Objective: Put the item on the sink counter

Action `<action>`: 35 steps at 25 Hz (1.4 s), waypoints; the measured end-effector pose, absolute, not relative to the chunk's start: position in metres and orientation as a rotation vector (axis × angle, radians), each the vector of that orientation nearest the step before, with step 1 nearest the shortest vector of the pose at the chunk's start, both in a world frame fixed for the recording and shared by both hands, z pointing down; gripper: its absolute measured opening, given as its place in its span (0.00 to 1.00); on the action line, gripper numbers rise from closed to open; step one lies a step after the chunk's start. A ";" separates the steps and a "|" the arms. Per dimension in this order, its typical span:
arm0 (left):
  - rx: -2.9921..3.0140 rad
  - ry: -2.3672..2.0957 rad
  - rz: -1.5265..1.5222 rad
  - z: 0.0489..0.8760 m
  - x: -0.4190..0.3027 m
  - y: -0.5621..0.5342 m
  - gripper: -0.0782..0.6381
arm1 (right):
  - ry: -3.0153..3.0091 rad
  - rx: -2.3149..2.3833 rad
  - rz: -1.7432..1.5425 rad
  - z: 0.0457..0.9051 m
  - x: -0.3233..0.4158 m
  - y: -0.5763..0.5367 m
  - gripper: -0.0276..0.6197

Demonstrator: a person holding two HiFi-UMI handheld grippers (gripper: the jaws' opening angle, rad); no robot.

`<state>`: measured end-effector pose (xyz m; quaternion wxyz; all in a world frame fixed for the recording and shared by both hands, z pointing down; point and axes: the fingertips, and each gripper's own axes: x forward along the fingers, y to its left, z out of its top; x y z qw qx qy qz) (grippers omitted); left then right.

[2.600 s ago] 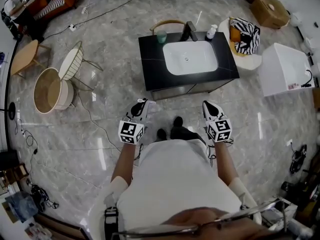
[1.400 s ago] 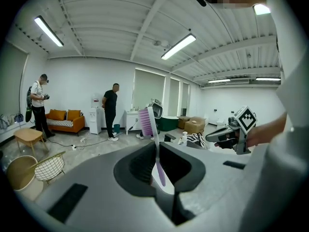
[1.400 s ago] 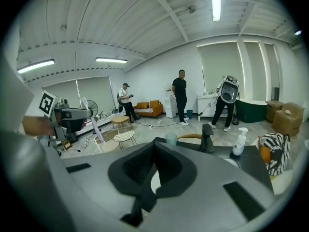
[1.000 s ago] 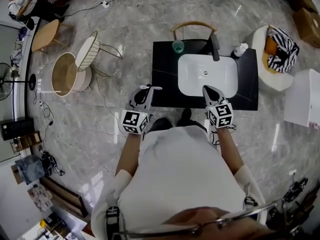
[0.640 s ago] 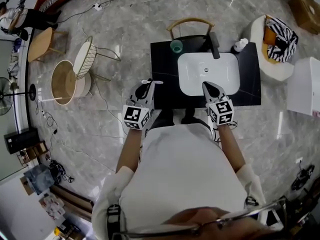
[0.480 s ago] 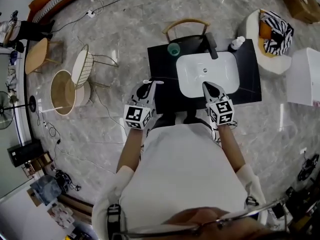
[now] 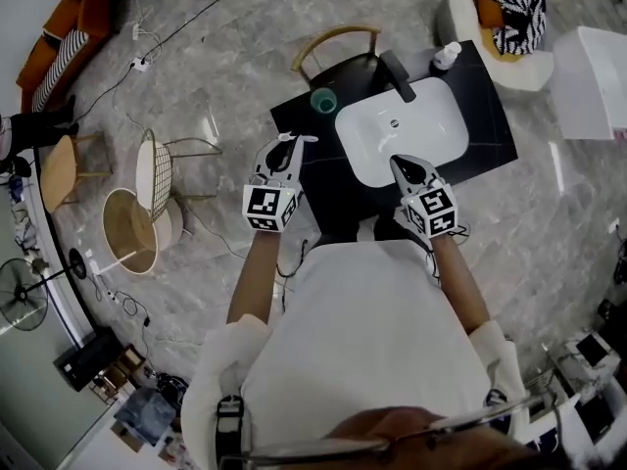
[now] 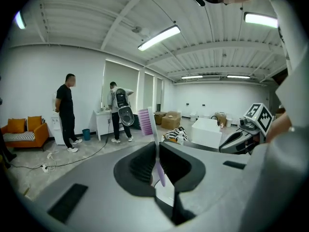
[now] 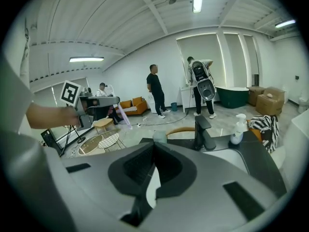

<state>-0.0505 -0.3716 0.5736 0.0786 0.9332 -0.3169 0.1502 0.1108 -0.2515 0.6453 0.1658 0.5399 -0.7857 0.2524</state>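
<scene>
While left gripper [image 8: 155,146] clamps toothbrush [image 8: 146,121] | right gripper [image 9: 153,151] clenched, empty | both by sink counter [image 7: 485,106]

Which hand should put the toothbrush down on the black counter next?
Left. The left tongs hold the toothbrush and hover at the counter edge. The right tongs are shut and empty.
</scene>
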 end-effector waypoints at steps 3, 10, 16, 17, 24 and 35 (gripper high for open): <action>2.801 -0.896 0.462 0.582 -0.039 -0.393 0.15 | -2.216 1.537 0.737 0.650 0.106 -0.255 0.05; 2.792 -0.846 0.507 0.626 -0.008 -0.433 0.15 | -2.164 1.605 0.792 0.658 0.108 -0.256 0.05; 2.747 -0.888 0.564 0.670 -0.002 -0.470 0.15 | -2.110 1.662 0.853 0.664 0.102 -0.249 0.05; 2.748 -0.884 0.584 0.678 0.000 -0.474 0.15 | -2.102 1.667 0.862 0.666 0.102 -0.247 0.05; 2.733 -0.793 0.738 0.737 0.018 -0.480 0.15 | -2.057 1.674 0.903 0.678 0.103 -0.240 0.05; 2.673 -0.799 0.834 0.778 0.019 -0.484 0.15 | -2.020 1.675 0.948 0.693 0.100 -0.238 0.05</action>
